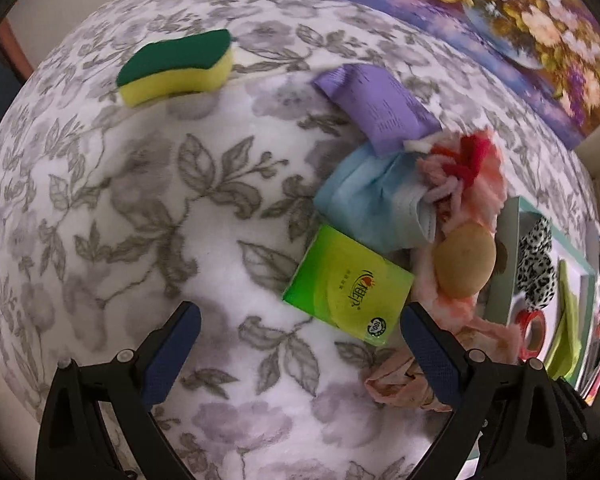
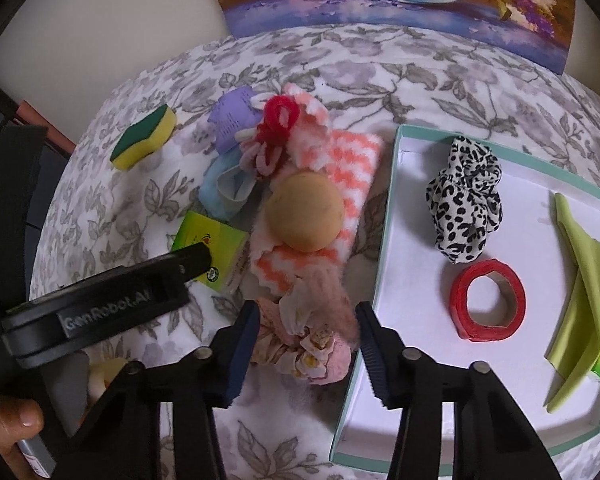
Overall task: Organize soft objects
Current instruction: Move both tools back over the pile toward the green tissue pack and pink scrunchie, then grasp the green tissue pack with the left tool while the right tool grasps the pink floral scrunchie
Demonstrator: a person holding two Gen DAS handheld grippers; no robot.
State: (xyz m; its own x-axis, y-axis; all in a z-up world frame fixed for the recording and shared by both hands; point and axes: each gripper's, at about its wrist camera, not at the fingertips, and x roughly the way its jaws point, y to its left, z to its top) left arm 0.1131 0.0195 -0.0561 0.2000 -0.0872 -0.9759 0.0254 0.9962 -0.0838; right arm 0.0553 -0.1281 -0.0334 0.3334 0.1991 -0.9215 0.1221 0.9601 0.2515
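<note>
Partly, the pile hid its own members: the blue mask (image 2: 224, 188) lay under the purple packet (image 2: 232, 118) and the yarn loops (image 2: 276, 124), and the green tissue pack (image 2: 216, 248) was half covered by the left gripper (image 1: 300, 344) in the right wrist view. The pink scrunchie (image 2: 304, 340) was cut off at its near edge by the right gripper (image 2: 308, 344), and its folds were too crumpled to give a clear long axis. It lay on the floral cloth (image 2: 140, 200) just beside the tray (image 2: 384, 240), below the striped towel (image 2: 340, 160) that bore the tan puff (image 2: 306, 212). The right fingers stood apart on either side of the scrunchie, close to it; whether the pads touched it could not be told. The left fingers were wide apart over bare cloth, with the tissue pack near the right one. The sponge (image 1: 176, 68) lay well apart, its long axis running across the cloth. In the tray lay a leopard scrunchie (image 2: 464, 200), a red tape roll (image 2: 488, 300) and a green cloth (image 2: 580, 280), whose far end was cut off.
</note>
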